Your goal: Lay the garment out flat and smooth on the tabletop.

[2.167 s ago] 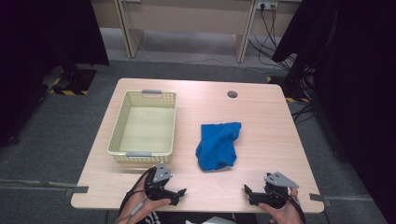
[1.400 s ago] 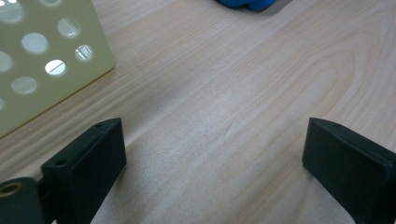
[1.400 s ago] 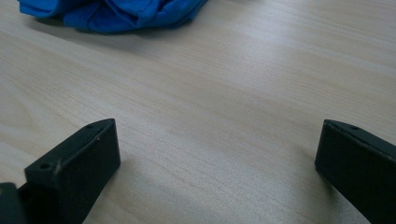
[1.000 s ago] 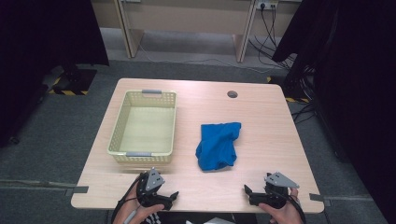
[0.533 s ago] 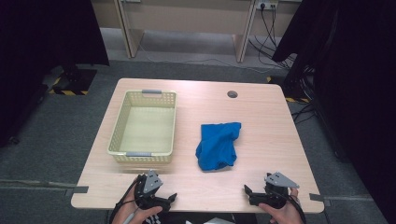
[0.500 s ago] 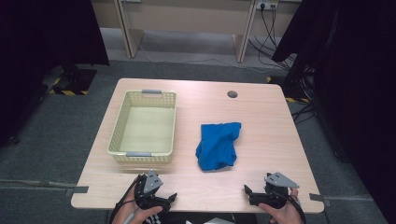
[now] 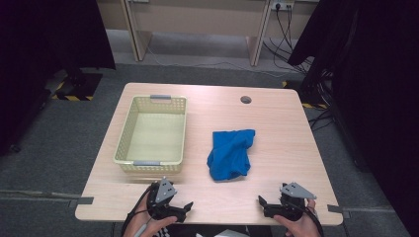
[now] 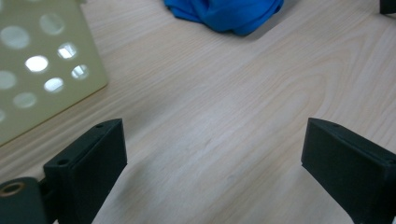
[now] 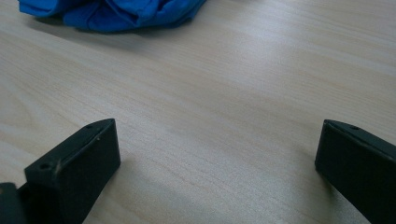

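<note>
A crumpled blue cloth (image 7: pixel 230 153) lies on the wooden table, right of a pale yellow perforated basket (image 7: pixel 127 132) that holds nothing. The same blue cloth (image 8: pixel 224 11) sits at the top of the left gripper view, and the blue cloth (image 9: pixel 112 13) at the top left of the right gripper view. My left gripper (image 7: pixel 184 208) rests near the table's front edge below the basket, jaws wide open over bare wood. My right gripper (image 7: pixel 263 205) rests at the front right, also open with nothing between its jaws.
The basket's corner (image 8: pixel 42 70) stands close on the left in the left gripper view. A round cable hole (image 7: pixel 245 99) marks the table's far side. Dark curtains hang at both sides, and desk legs and cables stand beyond the table.
My left gripper has drawn back toward the table's front edge and a little left. The right gripper, cloth and basket have stayed put.
</note>
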`<action>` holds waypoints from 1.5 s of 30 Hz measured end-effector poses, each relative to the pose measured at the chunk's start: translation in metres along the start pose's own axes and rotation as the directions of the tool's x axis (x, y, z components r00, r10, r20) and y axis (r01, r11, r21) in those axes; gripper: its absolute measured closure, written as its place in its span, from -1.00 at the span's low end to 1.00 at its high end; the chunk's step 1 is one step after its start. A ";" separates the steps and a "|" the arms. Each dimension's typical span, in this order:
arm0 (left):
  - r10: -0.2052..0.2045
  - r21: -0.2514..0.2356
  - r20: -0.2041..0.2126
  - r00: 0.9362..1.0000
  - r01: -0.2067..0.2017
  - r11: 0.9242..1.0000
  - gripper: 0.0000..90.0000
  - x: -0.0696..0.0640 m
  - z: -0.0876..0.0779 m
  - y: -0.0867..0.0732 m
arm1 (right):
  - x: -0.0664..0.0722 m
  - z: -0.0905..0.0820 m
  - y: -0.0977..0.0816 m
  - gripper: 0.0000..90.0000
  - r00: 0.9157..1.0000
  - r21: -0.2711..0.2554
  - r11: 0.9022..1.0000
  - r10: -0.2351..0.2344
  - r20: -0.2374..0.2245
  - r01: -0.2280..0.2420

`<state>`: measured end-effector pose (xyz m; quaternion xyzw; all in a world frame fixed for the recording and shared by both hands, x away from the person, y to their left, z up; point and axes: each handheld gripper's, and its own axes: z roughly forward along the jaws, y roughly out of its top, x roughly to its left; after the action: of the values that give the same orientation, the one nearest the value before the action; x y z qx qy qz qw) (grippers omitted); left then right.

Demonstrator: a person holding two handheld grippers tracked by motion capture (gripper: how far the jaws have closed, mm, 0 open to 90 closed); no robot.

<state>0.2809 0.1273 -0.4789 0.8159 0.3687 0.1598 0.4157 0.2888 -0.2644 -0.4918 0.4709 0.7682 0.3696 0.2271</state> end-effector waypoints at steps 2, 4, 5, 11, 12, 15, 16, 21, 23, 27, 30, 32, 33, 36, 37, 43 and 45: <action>0.006 -0.004 0.009 1.000 -0.006 1.000 -0.87 -0.002 0.004 0.004 | 0.000 0.000 0.000 -0.99 1.000 0.001 1.000 0.001 0.000 -0.001; 0.016 -0.004 0.016 1.000 -0.016 1.000 -0.86 -0.005 0.009 0.008 | 0.000 0.000 0.000 -0.99 1.000 0.002 1.000 0.000 0.000 0.000; 0.022 -0.002 0.017 1.000 -0.022 1.000 -0.86 -0.005 0.010 0.009 | 0.000 0.000 0.000 -0.99 1.000 0.002 1.000 0.000 0.000 0.000; 0.030 -0.015 0.037 0.999 -0.029 0.999 -0.83 -0.010 0.017 0.018 | 0.000 0.000 0.000 -0.99 1.000 0.000 1.000 0.000 0.000 0.000; 0.034 -0.020 0.043 0.998 -0.033 0.999 -0.83 -0.012 0.018 0.021 | 0.000 0.000 0.000 -0.99 1.000 0.000 1.000 0.000 0.000 0.000; 0.033 -0.030 0.074 0.997 -0.031 0.999 -0.82 -0.016 0.023 0.029 | 0.000 0.000 0.000 -0.99 1.000 0.002 1.000 0.001 0.000 -0.001; 0.032 -0.036 0.085 0.996 -0.029 0.999 -0.82 -0.017 0.025 0.032 | 0.000 0.000 0.000 -0.99 1.000 0.002 1.000 0.000 -0.001 0.000; 0.056 -0.045 0.114 0.992 -0.051 0.998 -0.81 -0.027 0.038 0.046 | 0.000 0.001 0.000 -0.99 1.000 0.000 1.000 0.000 0.000 0.000; 0.059 -0.044 0.124 0.991 -0.054 0.998 -0.79 -0.028 0.043 0.049 | 0.000 0.001 0.000 -0.99 1.000 0.000 1.000 0.000 -0.001 0.000; 0.060 -0.044 0.123 0.991 -0.055 0.998 -0.78 -0.028 0.049 0.055 | 0.000 0.001 0.000 -0.99 1.000 -0.001 1.000 0.000 -0.002 0.000; 0.066 -0.049 0.126 0.990 -0.060 0.997 -0.76 -0.030 0.053 0.059 | 0.000 0.001 0.000 -0.99 1.000 -0.001 1.000 0.000 -0.001 0.000; 0.070 -0.055 0.128 0.989 -0.063 0.996 -0.75 -0.031 0.055 0.062 | 0.000 0.001 0.000 -0.99 1.000 -0.001 1.000 0.000 -0.001 0.000; 0.075 -0.055 0.129 0.989 -0.068 0.996 -0.75 -0.032 0.056 0.064 | 0.000 0.001 0.000 -0.99 1.000 -0.002 1.000 0.000 0.000 0.000; 0.084 -0.066 0.126 0.988 -0.077 0.995 -0.71 -0.034 0.060 0.071 | 0.000 0.001 0.000 -0.99 1.000 -0.001 1.000 0.000 -0.001 0.000; 0.090 -0.068 0.127 0.988 -0.081 0.994 -0.68 -0.034 0.063 0.074 | 0.000 0.001 0.000 -0.99 1.000 -0.001 1.000 0.000 -0.001 0.000; 0.109 -0.074 0.140 0.984 -0.099 0.992 -0.57 -0.041 0.079 0.088 | 0.000 0.001 0.000 -0.99 1.000 -0.002 1.000 0.000 0.000 0.000; 0.123 -0.080 0.133 0.984 -0.113 0.990 -0.54 -0.043 0.081 0.092 | 0.000 0.001 0.000 -0.99 1.000 -0.003 1.000 0.000 -0.001 0.000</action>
<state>0.3410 0.0143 -0.4524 0.8298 0.2843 0.1409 0.4591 0.2893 -0.2641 -0.4921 0.4704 0.7678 0.3707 0.2275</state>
